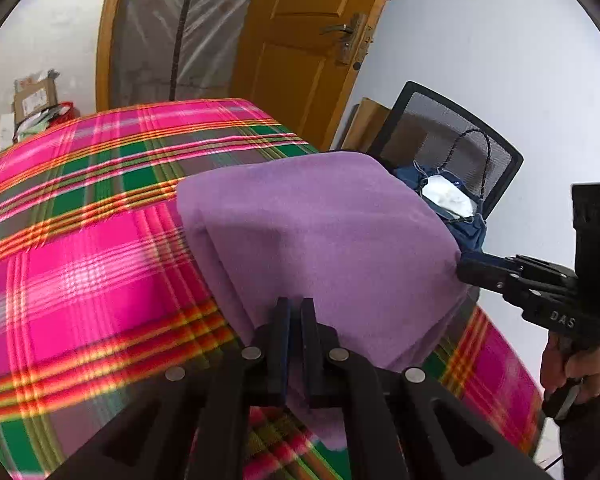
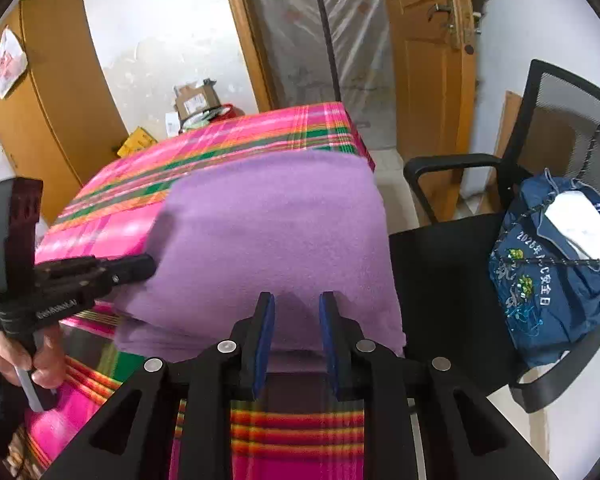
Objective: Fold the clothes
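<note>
A: Where is the cloth placed?

B: It is laid, already doubled into layers, on the plaid table, at the corner nearest the chair. One edge is draped over the table's side toward that chair.

A: How are the jaws set?

B: The left gripper is pinched shut on the cloth's near edge; a strip of purple is seen between its fingers. The right gripper is held with jaws parted over the cloth's near edge, nothing being pressed, though in the left view its tip is seen against the cloth's chair-side corner.

A: How should the fold be done well?

B: Probably the right corner should be pinched through all layers first. Then both corners should be carried together toward the table's far edge, level, so the edges are matched and no layer is dragged off toward the chair.
</note>
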